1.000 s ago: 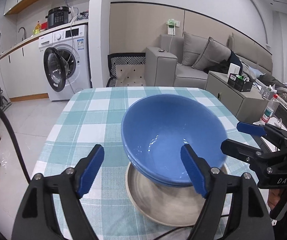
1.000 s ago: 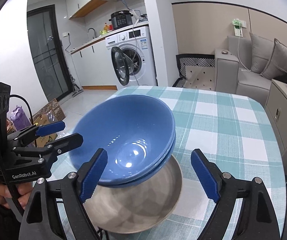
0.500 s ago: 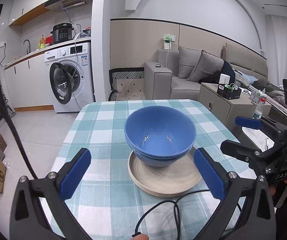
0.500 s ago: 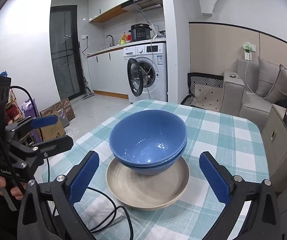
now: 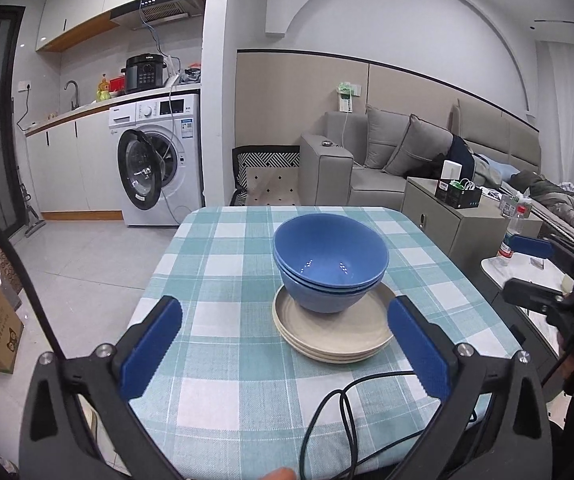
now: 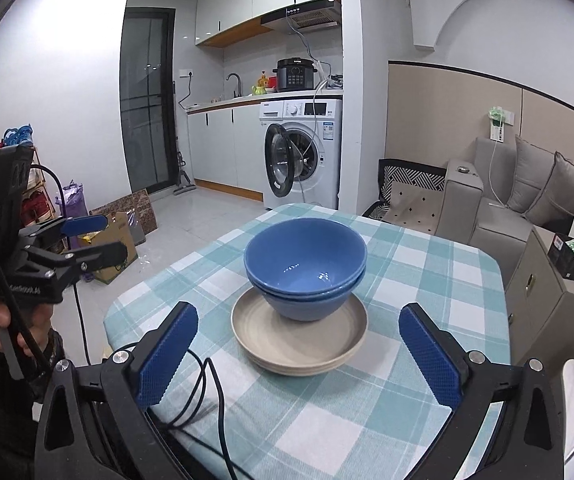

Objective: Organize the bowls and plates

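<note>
Two blue bowls (image 5: 329, 264) (image 6: 305, 264) sit nested on a small stack of beige plates (image 5: 331, 332) (image 6: 299, 340), in the middle of a table with a teal checked cloth (image 5: 215, 280). My left gripper (image 5: 285, 344) hangs open and wide in front of the stack, above the near table edge, with nothing between its blue pads. My right gripper (image 6: 299, 354) is likewise open and empty, back from the plates. Each gripper shows at the side of the other's view: the right gripper (image 5: 527, 270) and the left gripper (image 6: 95, 238), both clear of the dishes.
A black cable (image 5: 339, 412) (image 6: 207, 392) loops over the near table edge. Beyond the table stand a washing machine (image 5: 159, 164) with its door open, a grey sofa (image 5: 371, 160) and a side cabinet (image 5: 447, 216). Cardboard boxes (image 6: 115, 240) lie on the floor at the left.
Both grippers drew back and up from the blue bowls and their jaws widened. The bowls stay on the plates, now smaller and farther off in both views.
</note>
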The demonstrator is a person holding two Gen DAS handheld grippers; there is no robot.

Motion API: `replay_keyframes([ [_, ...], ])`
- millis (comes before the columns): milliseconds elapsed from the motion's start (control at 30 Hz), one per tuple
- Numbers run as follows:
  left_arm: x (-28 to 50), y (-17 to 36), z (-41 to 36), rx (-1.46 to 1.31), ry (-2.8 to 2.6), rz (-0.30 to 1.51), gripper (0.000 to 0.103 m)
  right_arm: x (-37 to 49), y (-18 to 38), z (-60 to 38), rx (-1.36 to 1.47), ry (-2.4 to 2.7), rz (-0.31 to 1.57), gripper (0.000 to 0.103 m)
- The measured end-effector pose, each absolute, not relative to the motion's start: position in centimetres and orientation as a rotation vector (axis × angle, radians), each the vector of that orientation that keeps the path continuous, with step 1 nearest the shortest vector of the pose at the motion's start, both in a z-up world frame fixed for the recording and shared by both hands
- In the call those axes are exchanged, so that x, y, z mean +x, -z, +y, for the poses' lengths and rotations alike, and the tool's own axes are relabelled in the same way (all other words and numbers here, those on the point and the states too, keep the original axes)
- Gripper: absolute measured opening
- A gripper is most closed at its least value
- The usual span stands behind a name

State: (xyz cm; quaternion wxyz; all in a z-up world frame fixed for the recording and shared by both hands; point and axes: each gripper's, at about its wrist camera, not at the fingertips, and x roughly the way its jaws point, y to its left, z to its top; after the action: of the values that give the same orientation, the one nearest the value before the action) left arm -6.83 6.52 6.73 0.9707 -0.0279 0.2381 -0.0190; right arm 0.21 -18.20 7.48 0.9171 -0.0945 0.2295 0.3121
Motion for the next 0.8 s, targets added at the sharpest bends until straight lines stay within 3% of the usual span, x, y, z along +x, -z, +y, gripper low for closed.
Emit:
replay_keyframes([
  [533, -9.9, -9.7, 5.2, -0.046, 0.075, 0.421, 0.103, -7.1, -15.2, -24.0, -0.119, -0.574, 0.379, 0.103],
  [800, -9.6, -8.7, 4.5, -0.036, 0.051, 0.443, 0.103, -6.1, -12.8, -24.8, -0.151, -0.56, 0.43, 0.102],
])
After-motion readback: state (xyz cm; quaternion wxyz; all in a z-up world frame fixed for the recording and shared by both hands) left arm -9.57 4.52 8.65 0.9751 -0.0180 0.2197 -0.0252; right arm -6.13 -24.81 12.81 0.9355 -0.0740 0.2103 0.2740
